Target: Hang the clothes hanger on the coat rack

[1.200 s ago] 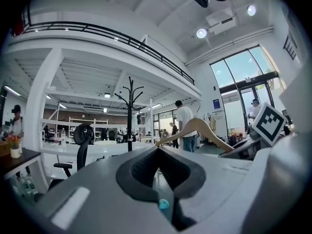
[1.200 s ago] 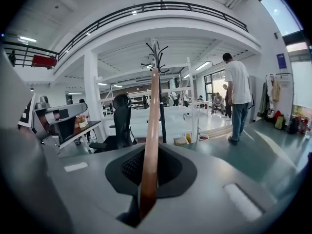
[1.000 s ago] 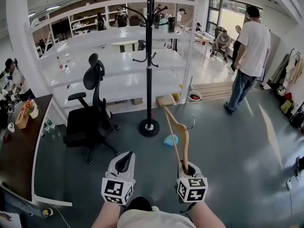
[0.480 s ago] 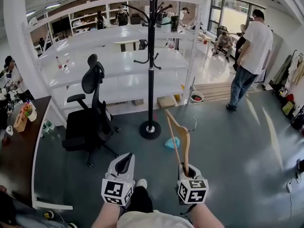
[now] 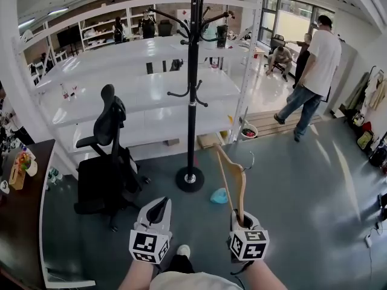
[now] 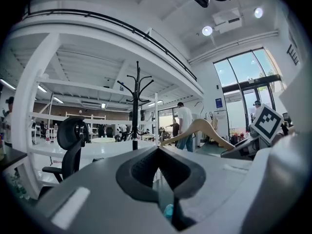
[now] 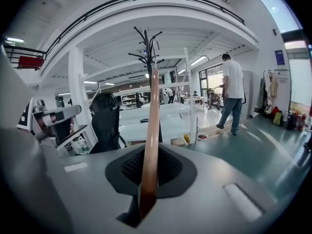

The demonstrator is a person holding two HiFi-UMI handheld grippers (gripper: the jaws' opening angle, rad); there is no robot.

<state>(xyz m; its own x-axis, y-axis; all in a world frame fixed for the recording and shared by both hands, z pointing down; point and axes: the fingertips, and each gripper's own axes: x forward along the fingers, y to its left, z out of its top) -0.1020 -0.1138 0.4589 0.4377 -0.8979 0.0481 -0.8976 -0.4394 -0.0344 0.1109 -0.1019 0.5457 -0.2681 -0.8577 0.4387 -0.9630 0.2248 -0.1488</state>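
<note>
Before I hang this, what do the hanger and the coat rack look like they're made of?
The hanger looks like wood, light tan with a smooth, slightly glossy surface; its hook appears to be thin metal wire. The coat rack is probably metal: a slim black pole and curved prongs with a faint sheen, on a round base.

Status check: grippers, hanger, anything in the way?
Left gripper shut, empty. Right gripper shut on hanger, not yet hung. Coat rack ahead; teal thing on floor near its base.
</note>
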